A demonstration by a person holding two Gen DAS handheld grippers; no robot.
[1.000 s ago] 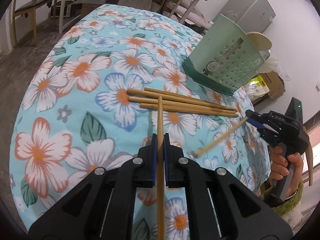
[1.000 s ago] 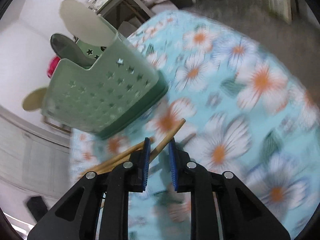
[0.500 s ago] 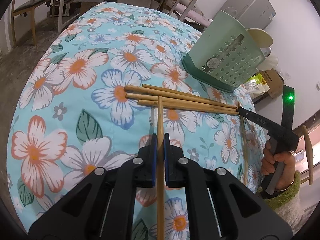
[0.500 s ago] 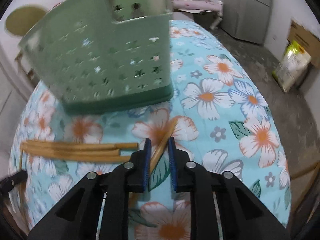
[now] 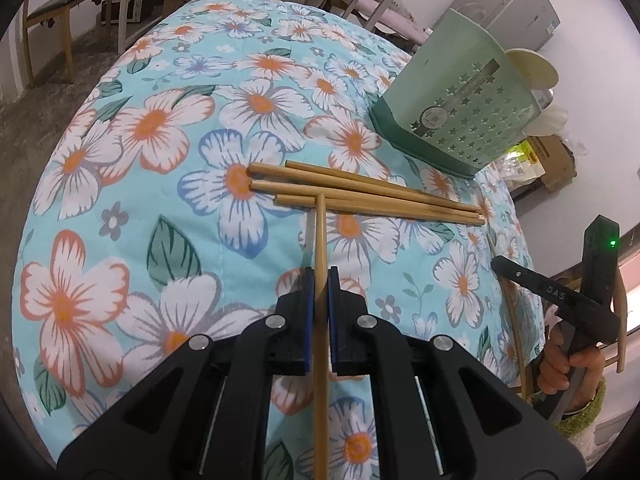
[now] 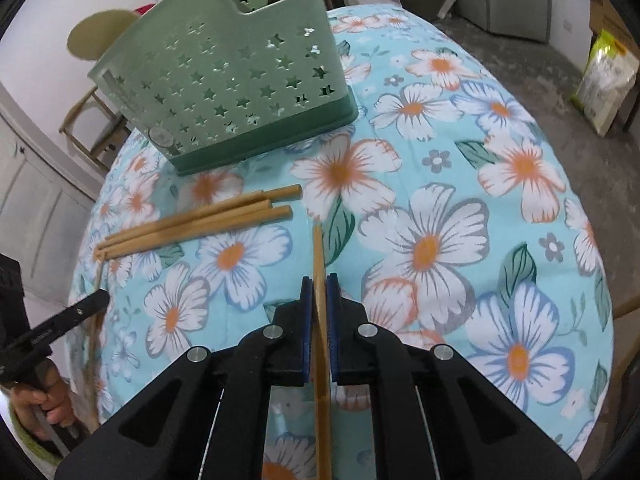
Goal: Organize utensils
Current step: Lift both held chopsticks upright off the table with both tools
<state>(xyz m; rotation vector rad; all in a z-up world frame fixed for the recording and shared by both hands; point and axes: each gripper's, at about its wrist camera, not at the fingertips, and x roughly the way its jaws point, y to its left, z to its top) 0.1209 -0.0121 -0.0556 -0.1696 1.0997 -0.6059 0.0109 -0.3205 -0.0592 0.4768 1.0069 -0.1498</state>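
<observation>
Chopsticks now sit in both my tongs: the right gripper (image 6: pixel 317 312) has just pinched one (image 6: pixel 319 264), the left gripper (image 5: pixel 318 300) already clamps another (image 5: pixel 320 248). Four more (image 5: pixel 360 196) lie at twelve o'clock, the green caddy (image 6: pixel 224 76) beyond, so loading comes next.

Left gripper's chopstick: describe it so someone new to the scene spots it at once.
Start at the green star-punched basket on the floral tablecloth; in front of it lies a row of loose chopsticks. One chopstick stands crosswise to that row, its tip at the nearest one. Unlike the rest, it is clamped between the left gripper pads.
</observation>
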